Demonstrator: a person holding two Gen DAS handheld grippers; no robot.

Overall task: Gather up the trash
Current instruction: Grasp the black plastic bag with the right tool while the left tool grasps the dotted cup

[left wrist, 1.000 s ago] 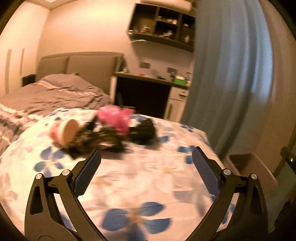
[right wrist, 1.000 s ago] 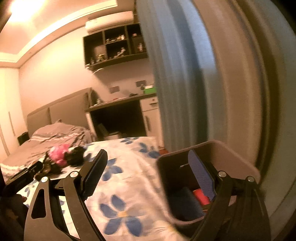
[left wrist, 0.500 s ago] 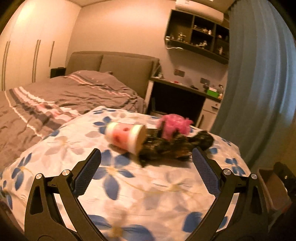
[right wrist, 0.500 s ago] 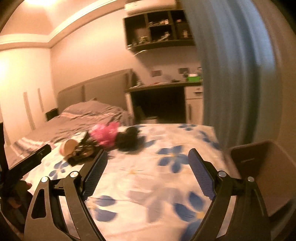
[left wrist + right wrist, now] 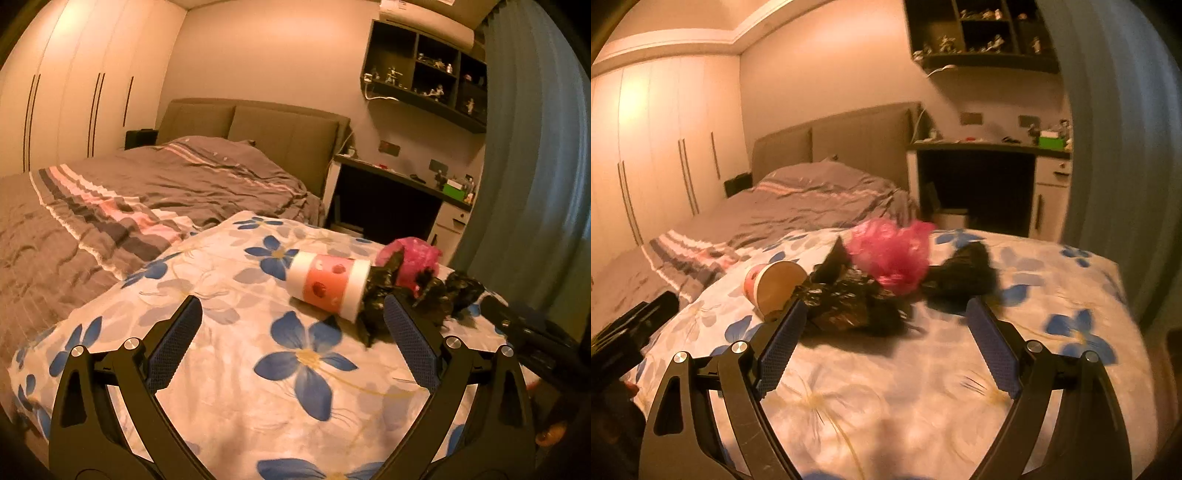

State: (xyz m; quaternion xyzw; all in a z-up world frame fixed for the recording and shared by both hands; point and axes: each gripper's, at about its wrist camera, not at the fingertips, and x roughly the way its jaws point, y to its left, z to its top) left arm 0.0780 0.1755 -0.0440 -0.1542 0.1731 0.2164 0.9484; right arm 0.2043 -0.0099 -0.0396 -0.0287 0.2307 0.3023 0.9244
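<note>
A pile of trash lies on a floral-covered surface (image 5: pixel 258 369). A white and pink paper cup (image 5: pixel 328 282) lies on its side, also in the right wrist view (image 5: pixel 775 288). Beside it are crumpled black wrappers (image 5: pixel 417 295) (image 5: pixel 849 306), a pink plastic bag (image 5: pixel 413 260) (image 5: pixel 890 254) and another black bag (image 5: pixel 964 273). My left gripper (image 5: pixel 295 343) is open and empty, just short of the cup. My right gripper (image 5: pixel 886 343) is open and empty, just short of the black wrappers.
A bed with a grey striped duvet (image 5: pixel 129 206) lies to the left, wardrobes (image 5: pixel 74 92) behind it. A desk (image 5: pixel 979 184) and wall shelf (image 5: pixel 424 81) stand at the back, a blue curtain (image 5: pixel 535 166) at right. The other gripper shows at each view's edge (image 5: pixel 524 343) (image 5: pixel 631 332).
Both grippers have swung left from the bin beside the covered surface toward the trash pile and moved closer to it. The bin is out of view. Both stay open.
</note>
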